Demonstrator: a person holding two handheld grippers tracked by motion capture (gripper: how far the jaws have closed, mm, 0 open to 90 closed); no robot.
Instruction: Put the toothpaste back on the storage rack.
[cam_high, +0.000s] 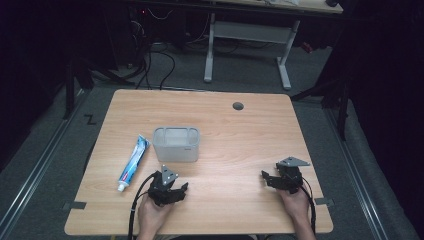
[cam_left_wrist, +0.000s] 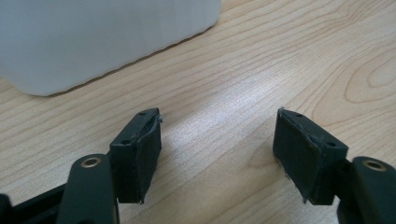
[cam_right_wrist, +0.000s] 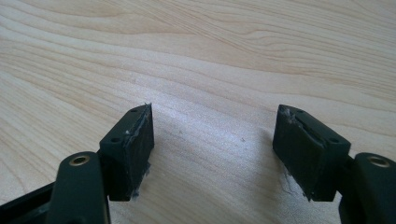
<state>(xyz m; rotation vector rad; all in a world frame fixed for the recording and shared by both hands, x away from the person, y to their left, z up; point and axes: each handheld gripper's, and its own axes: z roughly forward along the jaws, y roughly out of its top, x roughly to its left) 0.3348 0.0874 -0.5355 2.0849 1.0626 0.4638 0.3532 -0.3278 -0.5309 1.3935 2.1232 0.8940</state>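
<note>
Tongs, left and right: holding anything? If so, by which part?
Nothing held. Left tongs and right tongs are both open over bare table, with wood grain between their jaws.

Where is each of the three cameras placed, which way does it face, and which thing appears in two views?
High view: above the person's side, facing forward and down on the table; both hands, the left claw and the right claw enter from the bottom.
Left gripper view: on the left claw, looking low along its open jaws toward the white container.
Right gripper view: on the right claw, looking along open jaws at bare wood.
Shared: the container appears in the high and left gripper views.
</note>
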